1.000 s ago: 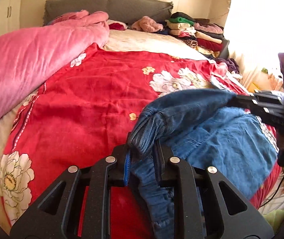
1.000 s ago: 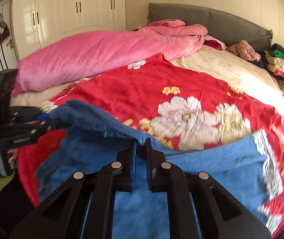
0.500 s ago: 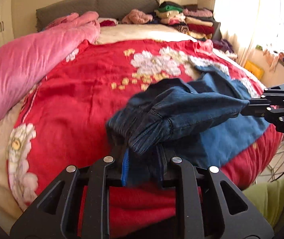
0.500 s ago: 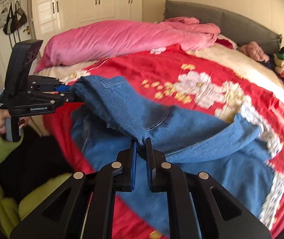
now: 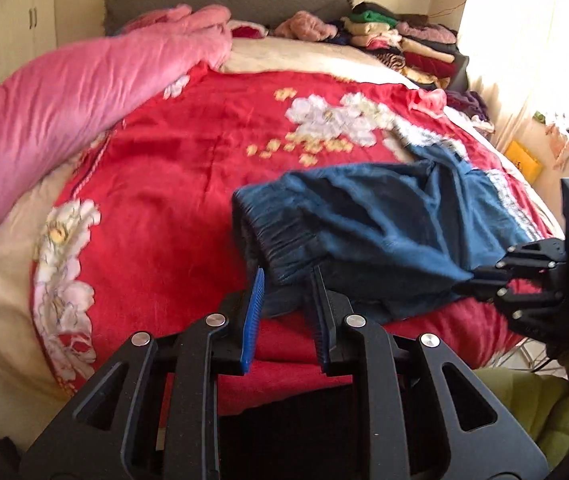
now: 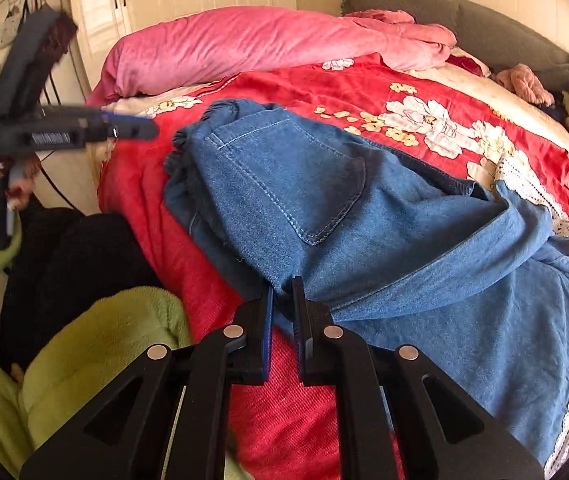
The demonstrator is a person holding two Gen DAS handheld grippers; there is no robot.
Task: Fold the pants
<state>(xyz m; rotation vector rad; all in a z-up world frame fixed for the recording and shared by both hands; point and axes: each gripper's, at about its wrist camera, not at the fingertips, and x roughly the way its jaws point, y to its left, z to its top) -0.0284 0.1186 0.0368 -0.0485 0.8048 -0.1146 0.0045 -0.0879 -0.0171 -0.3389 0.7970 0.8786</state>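
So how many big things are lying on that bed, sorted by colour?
Blue: 1, the blue denim pants.
Pink: 1, the long pink plush quilt.
Red: 1, the red flowered blanket.
Mixed colours: 1 pile of folded clothes by the headboard.
Total: 4.

One pair of blue pants [image 6: 324, 200], one red blanket [image 5: 164, 208], one pink quilt [image 6: 244, 48], two hand-held grippers.

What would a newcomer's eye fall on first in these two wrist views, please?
Probably the blue denim pants, folded over themselves near the foot edge of the bright red floral blanket. The right gripper pinches their near edge, while the left gripper stands open at the gathered waistband. A long pink quilt lies rolled along the far side.
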